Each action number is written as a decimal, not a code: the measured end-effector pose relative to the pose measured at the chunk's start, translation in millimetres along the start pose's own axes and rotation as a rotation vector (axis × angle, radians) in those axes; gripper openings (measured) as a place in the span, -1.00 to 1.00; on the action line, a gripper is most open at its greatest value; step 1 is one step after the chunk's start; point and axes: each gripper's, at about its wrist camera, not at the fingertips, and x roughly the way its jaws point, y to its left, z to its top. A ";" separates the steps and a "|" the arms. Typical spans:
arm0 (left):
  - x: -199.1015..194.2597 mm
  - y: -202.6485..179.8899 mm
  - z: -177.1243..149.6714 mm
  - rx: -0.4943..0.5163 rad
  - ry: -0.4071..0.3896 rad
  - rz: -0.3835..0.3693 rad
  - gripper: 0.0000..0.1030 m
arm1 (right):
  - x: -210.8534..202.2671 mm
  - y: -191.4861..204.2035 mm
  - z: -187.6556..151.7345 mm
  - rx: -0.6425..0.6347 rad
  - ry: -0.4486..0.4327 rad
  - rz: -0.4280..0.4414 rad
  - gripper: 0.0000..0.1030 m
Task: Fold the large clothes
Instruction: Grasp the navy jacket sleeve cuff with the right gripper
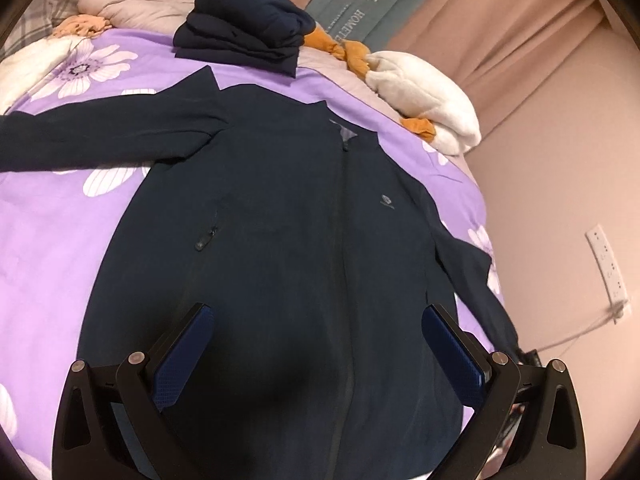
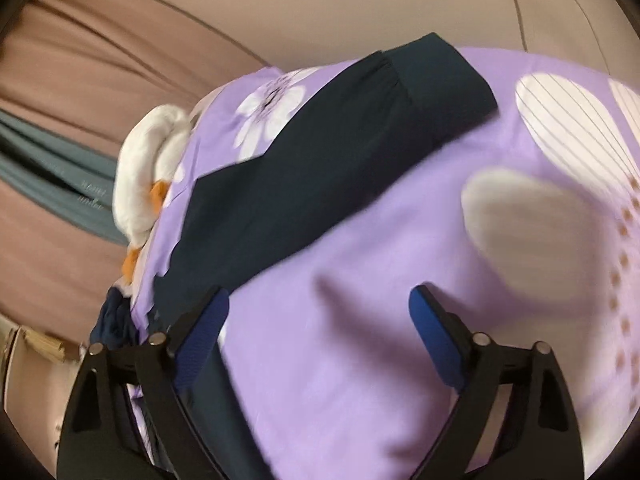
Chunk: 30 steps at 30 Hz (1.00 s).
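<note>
A dark navy zip jacket (image 1: 288,208) lies flat, front up, on a purple flowered bedspread (image 1: 52,216). One sleeve stretches out to the left, the other hangs over the bed's right edge. My left gripper (image 1: 318,316) is open and empty above the jacket's lower body. In the right wrist view a navy sleeve (image 2: 328,168) with its cuff lies across the bedspread (image 2: 360,300). My right gripper (image 2: 320,300) is open and empty, just above the bedspread beside the sleeve, its left finger over the sleeve's edge.
A stack of folded navy clothes (image 1: 244,28) sits at the bed's far end. A white and orange plush toy (image 1: 424,92) lies at the right edge. Pink curtains (image 1: 500,32) and a wall socket (image 1: 608,264) are to the right.
</note>
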 end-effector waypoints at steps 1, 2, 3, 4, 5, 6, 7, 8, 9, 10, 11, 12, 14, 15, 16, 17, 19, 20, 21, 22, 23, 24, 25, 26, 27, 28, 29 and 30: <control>2.8 -0.6 1.8 0.001 0.000 0.010 1.00 | 4.5 -1.8 5.9 0.009 -0.011 -0.001 0.73; 5.6 -1.0 3.4 0.002 0.001 0.018 1.00 | 7.9 -3.4 12.5 0.033 -0.026 0.007 0.73; 8.3 -1.4 5.0 0.003 0.002 0.023 1.00 | 12.3 -6.1 19.6 0.050 -0.036 0.022 0.73; 11.1 -1.1 6.9 0.004 0.003 0.027 1.00 | 12.9 -8.0 27.2 0.079 -0.054 0.052 0.69; 14.1 -1.1 8.8 0.004 0.006 0.033 1.00 | 13.0 -9.0 30.4 0.089 -0.066 0.064 0.65; 18.0 -2.1 11.0 0.003 0.008 0.037 1.00 | 13.2 -12.0 36.5 0.109 -0.088 0.079 0.56; 20.3 -2.2 13.1 0.003 0.008 0.036 1.00 | 13.1 -16.9 43.1 0.144 -0.114 0.091 0.45; 23.3 -2.9 15.1 0.002 0.009 0.037 1.00 | 12.9 -23.2 47.9 0.194 -0.136 0.104 0.39; 26.0 -2.9 17.4 0.000 0.008 0.039 1.00 | 15.6 -26.9 50.5 0.221 -0.147 0.113 0.22; 28.4 -2.8 19.9 -0.001 0.007 0.039 1.00 | 15.2 -34.5 54.4 0.272 -0.168 0.133 0.06; 30.5 -2.8 22.2 -0.001 0.007 0.039 1.00 | 14.5 -41.2 58.1 0.312 -0.185 0.153 -0.03; 32.7 -3.3 24.8 0.000 0.005 0.042 1.00 | 14.9 -42.9 56.9 0.328 -0.192 0.159 -0.26; 34.1 -2.4 29.5 0.006 0.000 0.053 1.00 | 11.5 -47.4 61.9 0.342 -0.209 0.126 -0.76; 35.1 -2.1 32.7 0.010 -0.002 0.067 1.00 | 10.5 -44.6 61.1 0.334 -0.211 0.107 -0.84; 35.7 -1.5 35.5 0.014 -0.006 0.079 1.00 | 7.8 -37.6 62.6 0.309 -0.216 0.090 -0.87; 35.9 -0.7 38.6 0.019 -0.012 0.094 1.00 | -1.0 -24.2 67.0 0.248 -0.231 0.070 -0.88; 36.7 1.4 46.6 0.025 -0.020 0.126 1.00 | -13.0 6.3 68.4 0.118 -0.252 0.023 -0.89; 36.7 2.7 49.9 0.024 -0.025 0.130 1.00 | -23.7 35.5 72.6 0.015 -0.258 -0.001 -0.89; 36.2 5.1 54.2 0.020 -0.031 0.129 1.00 | -28.5 49.4 73.2 -0.035 -0.257 -0.007 -0.89; 35.7 6.5 57.0 0.015 -0.034 0.129 1.00 | -36.4 80.7 74.1 -0.129 -0.255 -0.010 -0.89; 34.6 8.9 59.8 0.010 -0.038 0.126 1.00 | -43.2 113.9 72.4 -0.224 -0.255 -0.011 -0.89; 33.5 12.1 63.2 0.002 -0.041 0.120 1.00 | -46.3 130.9 66.8 -0.277 -0.254 -0.012 -0.89; 33.3 13.7 65.2 -0.003 -0.042 0.118 1.00 | -49.1 161.9 62.7 -0.362 -0.248 -0.005 -0.89; 32.2 17.2 67.7 -0.010 -0.044 0.117 1.00 | -51.9 197.9 54.3 -0.448 -0.231 0.012 -0.89; 31.9 19.1 69.5 -0.015 -0.044 0.119 1.00 | -47.0 223.2 47.1 -0.496 -0.218 0.023 -0.89; 30.9 22.6 70.9 -0.022 -0.045 0.119 1.00 | -47.4 255.3 35.3 -0.564 -0.203 0.040 -0.89; 30.0 27.2 72.8 -0.031 -0.045 0.117 1.00 | -46.9 282.5 21.4 -0.625 -0.190 0.053 -0.89; 29.0 32.2 74.7 -0.042 -0.044 0.113 1.00 | -44.9 296.4 13.8 -0.659 -0.183 0.058 -0.90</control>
